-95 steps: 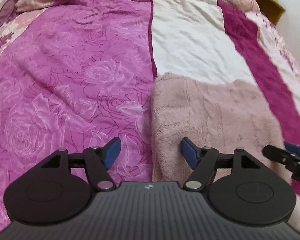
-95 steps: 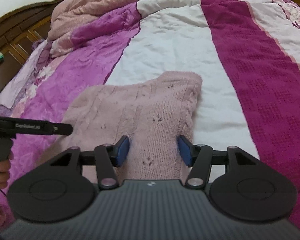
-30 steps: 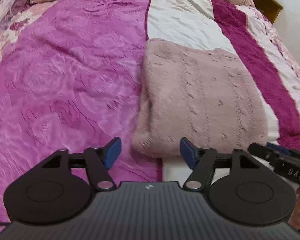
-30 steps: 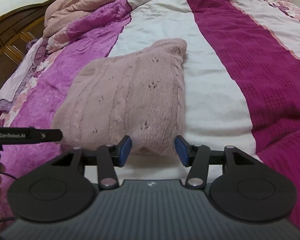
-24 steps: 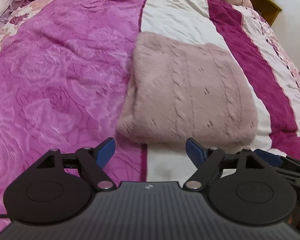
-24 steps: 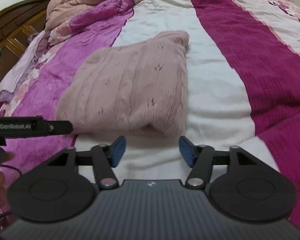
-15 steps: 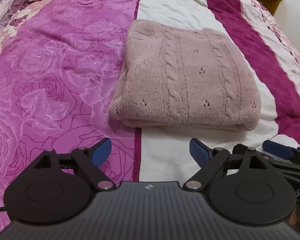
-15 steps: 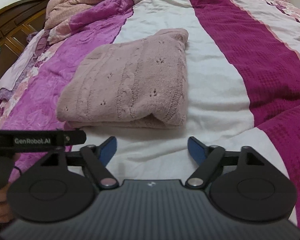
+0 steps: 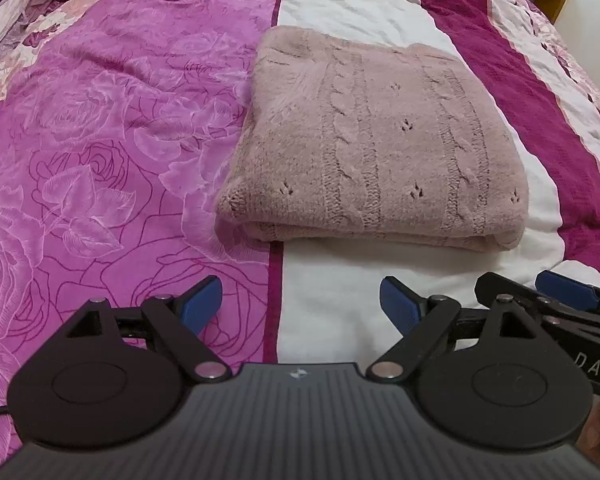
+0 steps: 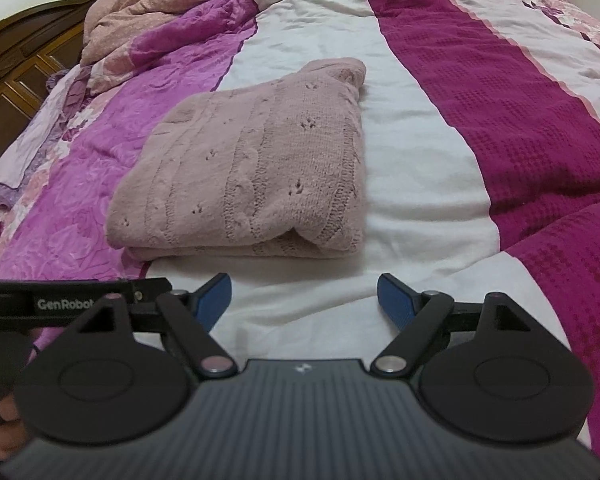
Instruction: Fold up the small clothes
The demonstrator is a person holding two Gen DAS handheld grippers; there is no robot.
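Pink cable-knit sweater [image 9: 374, 140] is lying folded on the bed [image 9: 108, 120], straddling the magenta and white stripes, its long axis running across both views, folded edge facing the grippers. Left gripper [image 9: 300, 304] and right gripper [image 10: 304, 300] are hovering just short, fingers having just spread wide, gripping nothing.

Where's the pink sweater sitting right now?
The pink sweater lies folded on the bedspread, straddling its rose-print and white stripes, just beyond the open left gripper and right gripper.
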